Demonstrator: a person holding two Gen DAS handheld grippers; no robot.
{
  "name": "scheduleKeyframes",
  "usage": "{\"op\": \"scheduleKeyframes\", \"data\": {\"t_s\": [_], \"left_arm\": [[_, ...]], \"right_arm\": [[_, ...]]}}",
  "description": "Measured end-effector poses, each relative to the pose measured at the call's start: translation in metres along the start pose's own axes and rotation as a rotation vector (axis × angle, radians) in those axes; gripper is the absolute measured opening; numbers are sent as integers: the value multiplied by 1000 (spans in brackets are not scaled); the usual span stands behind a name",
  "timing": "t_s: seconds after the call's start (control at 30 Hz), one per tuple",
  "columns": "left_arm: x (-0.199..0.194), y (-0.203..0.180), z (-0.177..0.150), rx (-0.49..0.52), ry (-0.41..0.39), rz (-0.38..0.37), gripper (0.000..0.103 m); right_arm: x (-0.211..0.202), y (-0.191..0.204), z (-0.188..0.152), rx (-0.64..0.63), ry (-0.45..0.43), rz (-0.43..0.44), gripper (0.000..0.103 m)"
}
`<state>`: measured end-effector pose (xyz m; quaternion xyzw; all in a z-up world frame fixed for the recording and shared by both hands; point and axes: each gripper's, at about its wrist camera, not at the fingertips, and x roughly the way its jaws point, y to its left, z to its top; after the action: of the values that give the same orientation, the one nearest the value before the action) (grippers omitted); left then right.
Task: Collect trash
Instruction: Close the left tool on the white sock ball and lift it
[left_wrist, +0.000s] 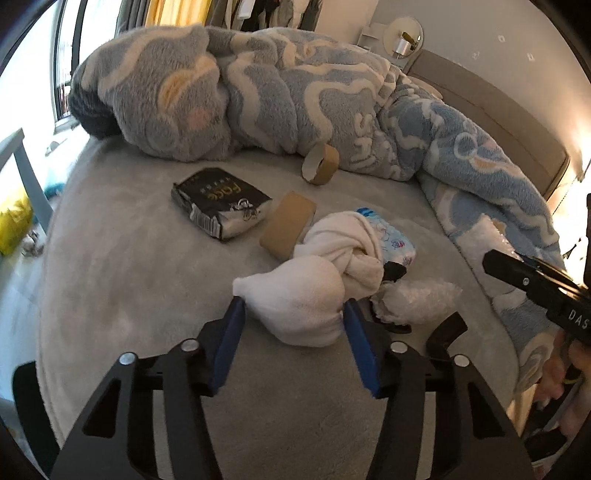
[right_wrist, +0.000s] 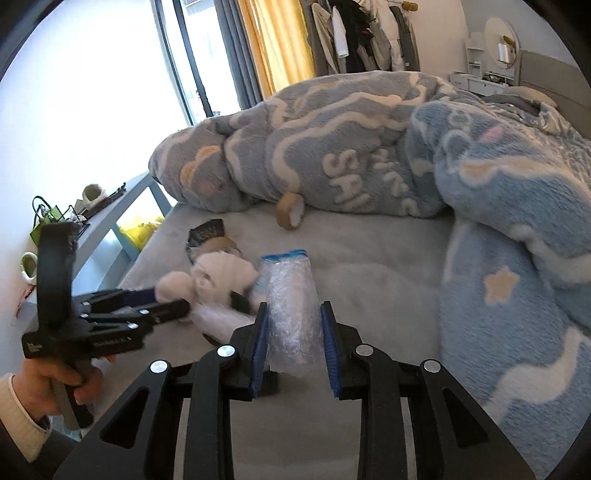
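The left hand-held gripper (left_wrist: 293, 314) stood wide open, its blue pads (left_wrist: 231, 341) flanking the bulbous end of a knotted white fleece cloth (left_wrist: 314, 291) on the pale grey bed (left_wrist: 122, 295), about touching it on each side without squeezing. The right hand-held gripper (right_wrist: 293, 334) was part closed on a crumpled roll of clear bubble wrap (right_wrist: 290, 314), both pads pressed to its sides, raised above the bed. A black tissue packet (left_wrist: 218, 206) printed "Face" in gold lay further back, a short brown cardboard tube (left_wrist: 288, 229) just beside it and touching the cloth. A second cardboard tube (left_wrist: 320, 163) sat against a heaped blue-and-white plush blanket (left_wrist: 295, 96), whose lettering was only partly legible. A blue-patterned plastic wrapper (left_wrist: 391, 236) lay behind the cloth, and another wad of clear plastic film (left_wrist: 417, 301) lay just right of the left hand-held gripper.
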<state>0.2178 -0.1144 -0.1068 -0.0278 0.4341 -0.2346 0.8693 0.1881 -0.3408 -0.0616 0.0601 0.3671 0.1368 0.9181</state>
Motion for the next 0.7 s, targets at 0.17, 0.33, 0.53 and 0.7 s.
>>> {"op": "scheduleKeyframes", "data": {"t_s": [0.17,0.33,0.53,0.7], "left_arm": [[-9,1,-4,3,-4,-14,50],[-27,1,-9,26,-7,18,50],[-52,23,-13,31,-12,50,49],[-73,56,-15,-16,-27,77,50]], "right_arm": [[3,19,11,6,-19,40,28],[5,44,26,-5,-45,68,28],[20,76,37,-18,-37,109,28],[33,106,41,-49,-21,135,28]]}}
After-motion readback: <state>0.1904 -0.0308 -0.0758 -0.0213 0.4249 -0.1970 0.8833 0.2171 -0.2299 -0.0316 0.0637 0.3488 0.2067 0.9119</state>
